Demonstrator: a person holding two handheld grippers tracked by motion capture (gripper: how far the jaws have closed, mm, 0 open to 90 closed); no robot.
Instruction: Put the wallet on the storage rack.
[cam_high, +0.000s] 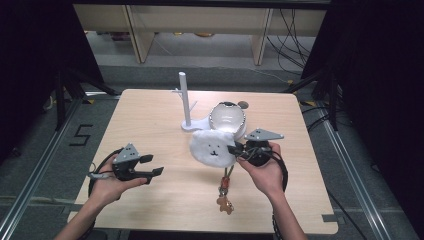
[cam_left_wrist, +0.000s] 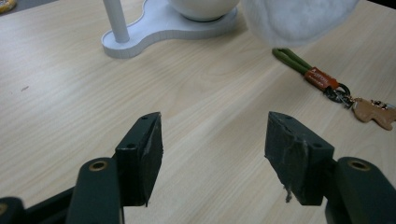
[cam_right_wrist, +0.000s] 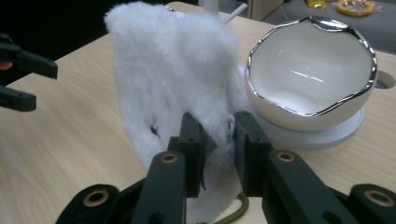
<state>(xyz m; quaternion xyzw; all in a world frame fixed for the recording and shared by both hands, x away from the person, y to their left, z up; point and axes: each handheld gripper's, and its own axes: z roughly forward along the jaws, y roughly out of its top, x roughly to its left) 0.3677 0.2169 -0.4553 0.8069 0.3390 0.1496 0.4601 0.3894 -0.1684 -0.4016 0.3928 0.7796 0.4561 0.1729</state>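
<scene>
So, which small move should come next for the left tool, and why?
Probably bring the left tool across the table toward the white fluffy pouch. Its jaws stand open with nothing between them, apart from the pouch, while the right tool is shut on the pouch's edge and holds it up beside the white bowl. A second grip would likely steady it.

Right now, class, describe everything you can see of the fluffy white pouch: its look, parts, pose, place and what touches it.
The fluffy white pouch looks like soft plush fur, rounded, with a small printed face of two dots and a mouth. The right gripper is shut on its edge and holds it upright, just in front of the white bowl on its stand. A green cord with a charm trails from under it onto the wooden table.
</scene>
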